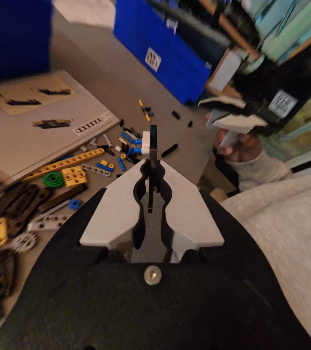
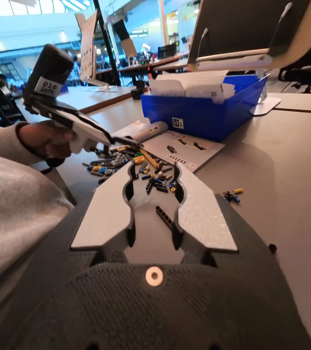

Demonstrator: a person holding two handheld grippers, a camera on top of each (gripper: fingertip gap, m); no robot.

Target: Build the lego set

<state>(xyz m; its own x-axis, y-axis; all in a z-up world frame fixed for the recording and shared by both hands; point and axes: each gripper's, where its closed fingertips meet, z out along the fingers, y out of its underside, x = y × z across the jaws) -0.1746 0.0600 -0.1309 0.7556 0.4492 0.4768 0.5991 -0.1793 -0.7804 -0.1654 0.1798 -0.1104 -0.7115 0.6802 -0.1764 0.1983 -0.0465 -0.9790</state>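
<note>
My left gripper (image 1: 152, 163) is shut on a thin black lego beam (image 1: 153, 147) that stands upright between the tips, with a white piece (image 1: 145, 142) and blue pins on its left side. It is held above a scatter of loose lego pieces (image 1: 97, 161). In the right wrist view the left gripper (image 2: 120, 141) hovers over the same pile (image 2: 150, 178). My right gripper (image 2: 153, 166) is open and empty, low over the table, with a black beam (image 2: 164, 216) lying on the table between its fingers. It also shows in the left wrist view (image 1: 226, 113).
An open instruction booklet (image 2: 185, 149) lies behind the pile, and it also shows in the left wrist view (image 1: 37, 117). A blue bin (image 2: 198, 117) with white paper stands behind it. A small yellow and blue assembly (image 2: 232, 195) lies apart at the right. A sleeve (image 2: 8, 198) fills the left.
</note>
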